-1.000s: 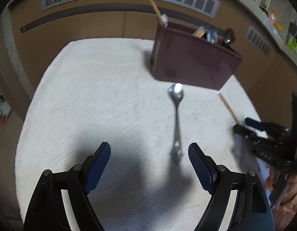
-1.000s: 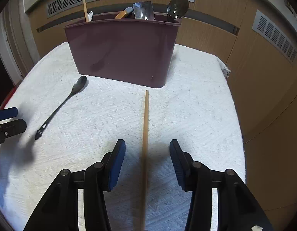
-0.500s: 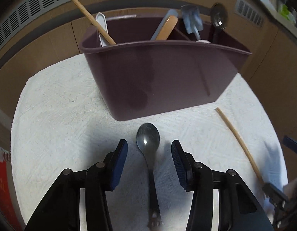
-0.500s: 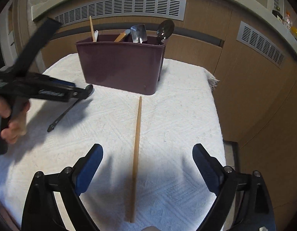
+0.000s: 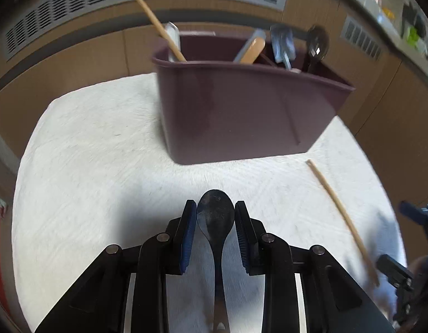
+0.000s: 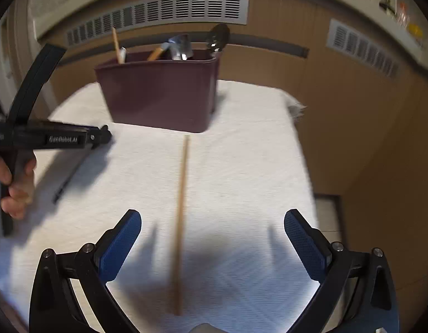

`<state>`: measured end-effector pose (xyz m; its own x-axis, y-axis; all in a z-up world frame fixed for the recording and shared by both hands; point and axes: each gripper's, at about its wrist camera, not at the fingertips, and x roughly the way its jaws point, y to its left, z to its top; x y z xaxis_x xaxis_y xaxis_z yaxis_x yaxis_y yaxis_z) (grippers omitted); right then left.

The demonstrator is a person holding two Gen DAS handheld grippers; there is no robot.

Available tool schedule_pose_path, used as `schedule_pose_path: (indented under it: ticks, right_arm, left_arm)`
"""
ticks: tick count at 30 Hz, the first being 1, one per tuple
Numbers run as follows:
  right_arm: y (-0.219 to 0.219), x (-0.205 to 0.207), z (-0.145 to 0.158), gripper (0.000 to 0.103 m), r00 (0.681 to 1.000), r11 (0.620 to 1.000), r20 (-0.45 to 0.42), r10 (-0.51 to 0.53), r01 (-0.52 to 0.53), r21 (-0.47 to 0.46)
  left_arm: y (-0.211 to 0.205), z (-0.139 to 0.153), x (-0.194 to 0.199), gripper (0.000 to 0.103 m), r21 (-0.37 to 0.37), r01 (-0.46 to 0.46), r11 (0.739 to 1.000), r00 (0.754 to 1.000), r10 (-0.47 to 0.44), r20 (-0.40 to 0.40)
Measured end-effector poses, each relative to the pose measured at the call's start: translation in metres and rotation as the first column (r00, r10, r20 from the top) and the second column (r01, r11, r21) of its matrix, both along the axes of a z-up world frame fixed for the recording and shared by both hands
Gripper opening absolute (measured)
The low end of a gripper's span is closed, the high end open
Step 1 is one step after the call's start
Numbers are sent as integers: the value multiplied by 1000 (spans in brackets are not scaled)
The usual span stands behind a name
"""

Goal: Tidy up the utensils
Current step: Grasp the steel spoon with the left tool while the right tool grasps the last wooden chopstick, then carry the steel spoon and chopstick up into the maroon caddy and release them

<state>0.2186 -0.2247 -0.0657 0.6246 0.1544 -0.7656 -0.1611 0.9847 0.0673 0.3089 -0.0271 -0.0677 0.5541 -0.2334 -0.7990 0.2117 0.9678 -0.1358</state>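
Observation:
A dark metal spoon (image 5: 215, 219) lies on the white cloth (image 5: 97, 172). My left gripper (image 5: 215, 208) is shut on the spoon's bowl, its blue pads (image 5: 188, 230) against both sides. A maroon utensil caddy (image 5: 241, 111) stands behind it and holds a wooden chopstick, spoons and other utensils. A loose wooden chopstick (image 6: 181, 222) lies on the cloth, pointing toward the caddy (image 6: 161, 94). My right gripper (image 6: 212, 222) is open wide and empty, hovering over the chopstick's near half. The left gripper (image 6: 103, 136) shows in the right wrist view, with the spoon's handle (image 6: 66, 183) under it.
Wooden cabinet panels with grey vents (image 6: 158, 11) run behind the table. The cloth's right edge (image 6: 299, 144) drops off beside a wooden wall. A person's hand (image 6: 17, 183) holds the left gripper at the left.
My left gripper closed from open around the spoon's bowl to shut on it. My right gripper stayed open and drew slightly closer over the chopstick.

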Motion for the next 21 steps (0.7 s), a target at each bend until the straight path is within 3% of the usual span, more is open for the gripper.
schedule_pose_path:
  ticks: [1, 2, 6, 9, 13, 19, 21]
  right_arm:
    - [2, 2, -2, 102, 1000, 1000, -10, 16, -16, 16]
    - [5, 3, -3, 95, 1000, 1000, -14, 25, -25, 18]
    - [19, 15, -7, 43, 996, 997, -48, 78, -78, 6]
    - [26, 24, -10, 41, 994, 996, -70, 86, -86, 5]
    - [35, 36, -17, 34, 990, 995, -102, 93, -96, -26]
    - [37, 55, -27, 18, 987, 997, -147, 58, -65, -47]
    - [38, 55, -25, 6, 986, 996, -158, 60, -69, -54]
  left_arm:
    - [6, 6, -11, 29, -29, -11, 1000, 1000, 11, 17]
    - [11, 9, -22, 29, -50, -19, 999, 999, 20, 28]
    - [26, 22, -53, 29, -122, -46, 991, 997, 54, 58]
    - [41, 26, -70, 29, -166, -54, 985, 997, 62, 47]
    - [55, 31, -89, 29, -167, -85, 982, 992, 99, 73]
    - [60, 29, -93, 29, -191, -81, 978, 993, 95, 63]
    - [61, 28, -94, 29, -194, -80, 978, 994, 93, 59]
